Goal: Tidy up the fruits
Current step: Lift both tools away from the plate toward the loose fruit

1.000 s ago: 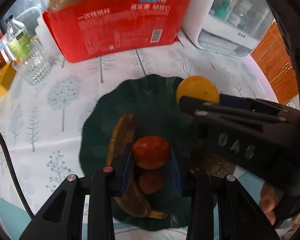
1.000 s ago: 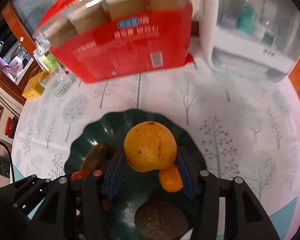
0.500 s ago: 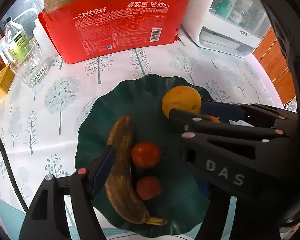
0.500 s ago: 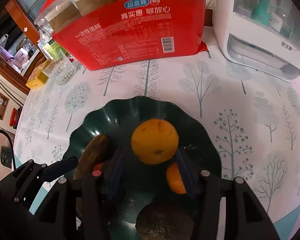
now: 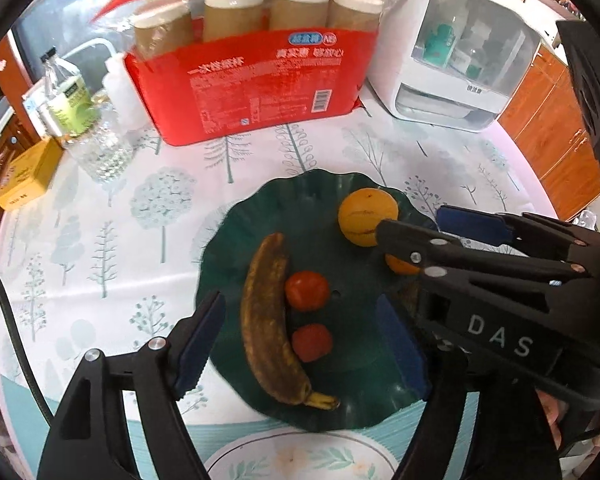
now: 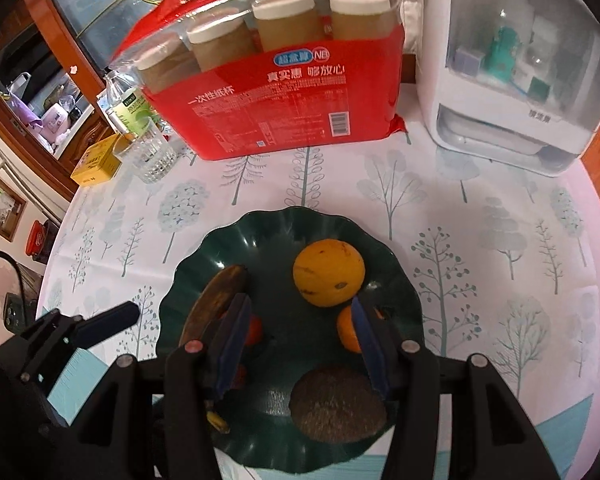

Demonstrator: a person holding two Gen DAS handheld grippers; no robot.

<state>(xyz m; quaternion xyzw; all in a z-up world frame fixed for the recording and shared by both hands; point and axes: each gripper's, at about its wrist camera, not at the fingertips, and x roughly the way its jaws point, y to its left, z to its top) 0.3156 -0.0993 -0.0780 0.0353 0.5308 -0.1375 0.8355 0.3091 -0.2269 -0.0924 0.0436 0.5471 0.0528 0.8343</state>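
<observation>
Hovering both grippers over the dark green plate (image 5: 220, 240), we note each has its jaws spread wide and grips nothing. Left gripper (image 5: 300, 340) straddles the banana (image 5: 266, 320) and two small red fruits (image 5: 307, 290); right gripper (image 6: 300, 344) sits low over the near side, its blue pads flanking empty plate. Large orange (image 6: 329, 273) rests toward the far side, small orange (image 6: 349, 329) just beside it, a brown kiwi-like fruit (image 6: 338, 406) nearest. All fruit lies on the plate, so we judge sorting essentially complete. Red cup package (image 6: 284, 100) stands well behind.
</observation>
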